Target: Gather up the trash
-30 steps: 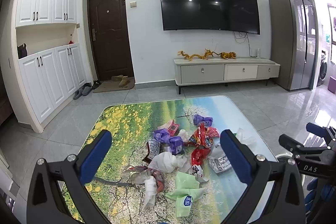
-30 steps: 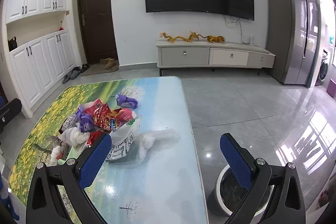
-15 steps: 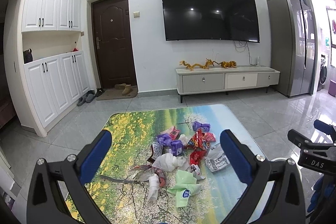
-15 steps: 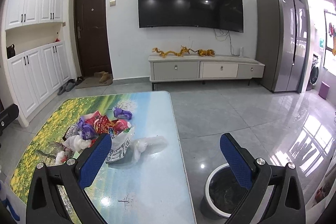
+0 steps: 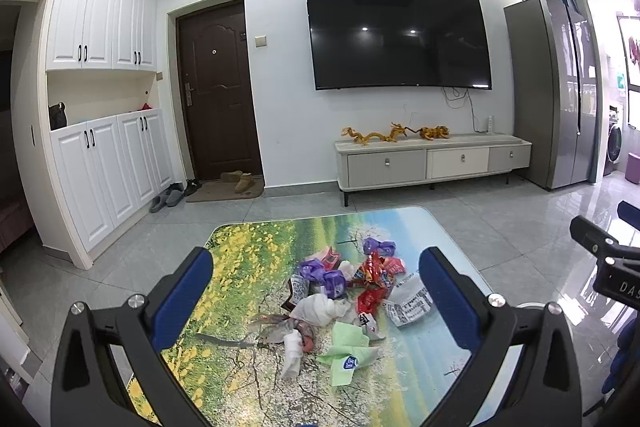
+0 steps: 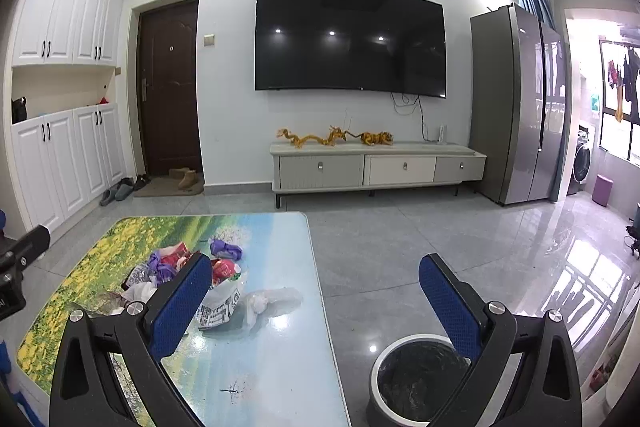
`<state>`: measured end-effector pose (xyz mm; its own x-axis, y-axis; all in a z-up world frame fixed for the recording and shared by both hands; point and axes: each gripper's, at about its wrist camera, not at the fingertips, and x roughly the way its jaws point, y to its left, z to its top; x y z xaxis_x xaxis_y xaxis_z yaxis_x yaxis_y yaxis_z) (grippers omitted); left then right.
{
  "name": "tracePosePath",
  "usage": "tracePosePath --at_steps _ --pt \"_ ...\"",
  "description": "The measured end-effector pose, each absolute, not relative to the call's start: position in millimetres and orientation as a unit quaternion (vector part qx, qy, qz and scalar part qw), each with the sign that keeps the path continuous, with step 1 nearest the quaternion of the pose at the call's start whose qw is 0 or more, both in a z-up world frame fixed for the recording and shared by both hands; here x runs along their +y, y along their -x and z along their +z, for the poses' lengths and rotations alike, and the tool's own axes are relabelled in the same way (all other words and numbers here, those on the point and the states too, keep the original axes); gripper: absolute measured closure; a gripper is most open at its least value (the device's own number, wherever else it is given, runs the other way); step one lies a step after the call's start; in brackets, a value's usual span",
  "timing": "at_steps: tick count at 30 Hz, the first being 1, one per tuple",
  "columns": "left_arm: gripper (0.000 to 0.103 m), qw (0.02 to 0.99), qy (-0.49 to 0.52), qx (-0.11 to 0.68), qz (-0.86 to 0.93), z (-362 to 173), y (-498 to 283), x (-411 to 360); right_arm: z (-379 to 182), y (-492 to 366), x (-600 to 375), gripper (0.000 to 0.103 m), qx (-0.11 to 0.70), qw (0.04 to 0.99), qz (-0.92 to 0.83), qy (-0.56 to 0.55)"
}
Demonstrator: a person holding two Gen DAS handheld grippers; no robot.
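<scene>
Left gripper [image 5: 316, 291], right gripper [image 6: 316, 293]: both spread, empty, hovering. Wrapper pile [image 5: 344, 291] mid-surface; bin [image 6: 416, 379] near right. Advisable: pinching the outlying clear bag [image 6: 272, 301] first.

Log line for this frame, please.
left gripper: open, empty | right gripper: open, empty | trash pile: untouched on table | bin: beside table
</scene>
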<state>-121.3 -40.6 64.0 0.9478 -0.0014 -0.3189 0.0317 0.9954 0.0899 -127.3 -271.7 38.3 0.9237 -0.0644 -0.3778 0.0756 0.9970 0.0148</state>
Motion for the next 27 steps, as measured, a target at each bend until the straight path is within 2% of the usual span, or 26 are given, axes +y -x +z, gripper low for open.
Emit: tracePosePath --at_steps 9,27 --pt "0.000 0.985 -0.060 0.161 -0.009 69 130 -41 47 147 -276 0.000 0.163 0.986 -0.041 -0.018" --pt "0.000 0.991 0.007 0.131 0.040 90 143 22 64 173 -286 0.000 0.095 0.994 -0.022 -0.050"
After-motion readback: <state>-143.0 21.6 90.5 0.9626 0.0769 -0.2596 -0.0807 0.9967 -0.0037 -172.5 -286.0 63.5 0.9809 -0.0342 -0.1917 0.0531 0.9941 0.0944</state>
